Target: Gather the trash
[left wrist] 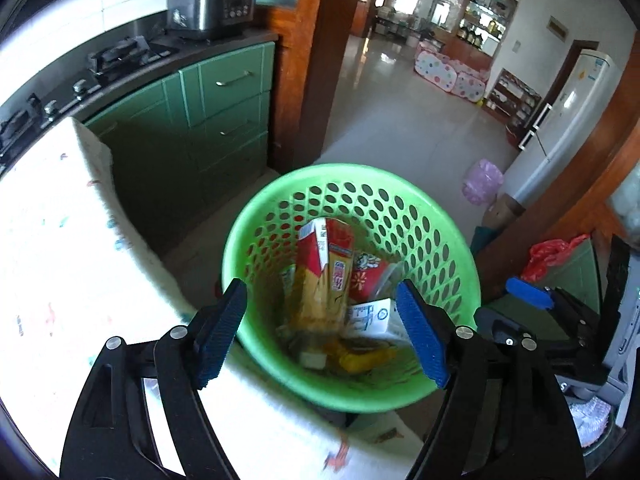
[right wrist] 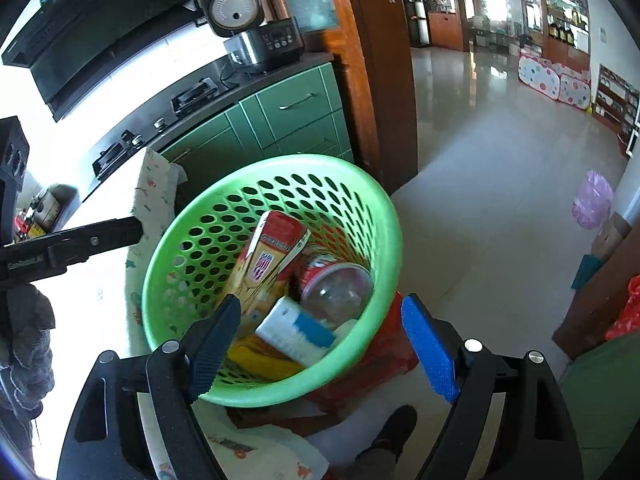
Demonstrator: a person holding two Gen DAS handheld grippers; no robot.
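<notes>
Both grippers angle steeply down over the green basket (left wrist: 436, 240), side by side. Left gripper (left wrist: 324, 332) has its jaws wide apart, nothing between the pads, only the basket's inside seen through the gap. Right gripper (right wrist: 320, 350) is likewise spread wide and empty, above the basket's near rim. In the right wrist view the left gripper's black finger pokes in from the left edge, beside a grey fuzzy sleeve (right wrist: 24, 344).

Basket is perforated plastic, round, standing just beside a table with a white printed cloth (left wrist: 52, 248). The trash lies inside it: a tall red-and-yellow carton (right wrist: 268, 260) leaning against the wall, a red cup with clear dome lid (right wrist: 336, 284) on its side next to it, a white-and-blue small carton (right wrist: 294, 334) lying low near the front, and something yellow (left wrist: 360, 356) at the bottom, blurred. A red bag (right wrist: 384, 352) sits under or right against the basket, cannot tell which.

Behind: green cabinets (left wrist: 224, 112) and a tiled floor (left wrist: 400, 128).
</notes>
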